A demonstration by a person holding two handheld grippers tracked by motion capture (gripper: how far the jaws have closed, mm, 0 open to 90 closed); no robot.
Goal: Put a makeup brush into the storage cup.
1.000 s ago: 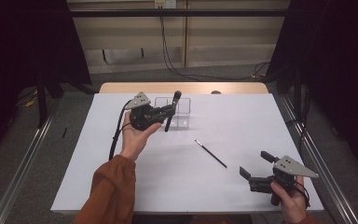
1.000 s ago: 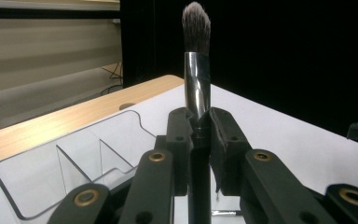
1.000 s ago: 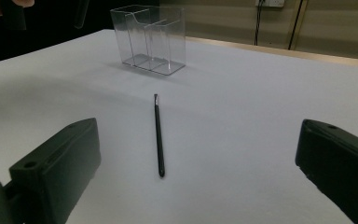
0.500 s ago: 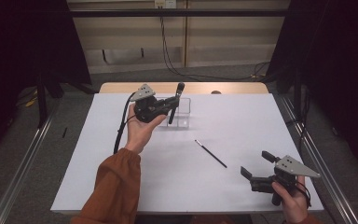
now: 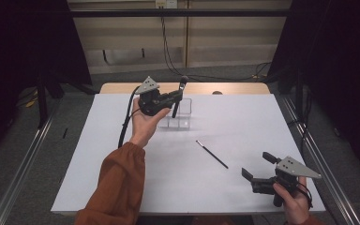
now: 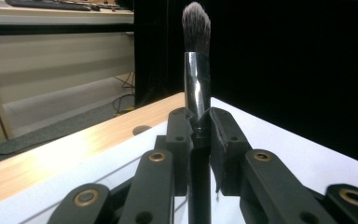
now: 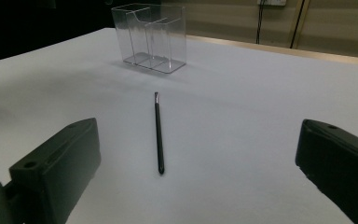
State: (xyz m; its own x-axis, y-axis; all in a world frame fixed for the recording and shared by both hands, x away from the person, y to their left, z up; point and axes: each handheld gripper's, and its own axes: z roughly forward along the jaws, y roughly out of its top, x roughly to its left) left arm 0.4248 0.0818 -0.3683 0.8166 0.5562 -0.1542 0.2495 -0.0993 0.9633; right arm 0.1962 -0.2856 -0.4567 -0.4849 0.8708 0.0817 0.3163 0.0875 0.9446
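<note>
In the high view, the left gripper (image 5: pixel 177 99) is hovering above the far part of the white table (image 5: pixel 98 154), clamping a makeup brush (image 5: pixel 178 96) upright with its bristles up; the brush is hanging just in front of the clear acrylic organizer (image 5: pixel 180 117); a thin liner brush (image 5: pixel 212 153) is lying flat near the table's middle; the right gripper (image 5: pixel 258 167) is resting low at the near right corner, jaws spread with nothing between them.

In the left gripper view, the two black jaws are pinching the makeup brush (image 6: pixel 196 93) just below its silver ferrule; the grey-tipped bristles are pointing up.

In the right gripper view, the jaws are standing wide apart; the liner brush (image 7: pixel 158 133) is lying ahead between them, well short of the organizer (image 7: pixel 150 37).
</note>
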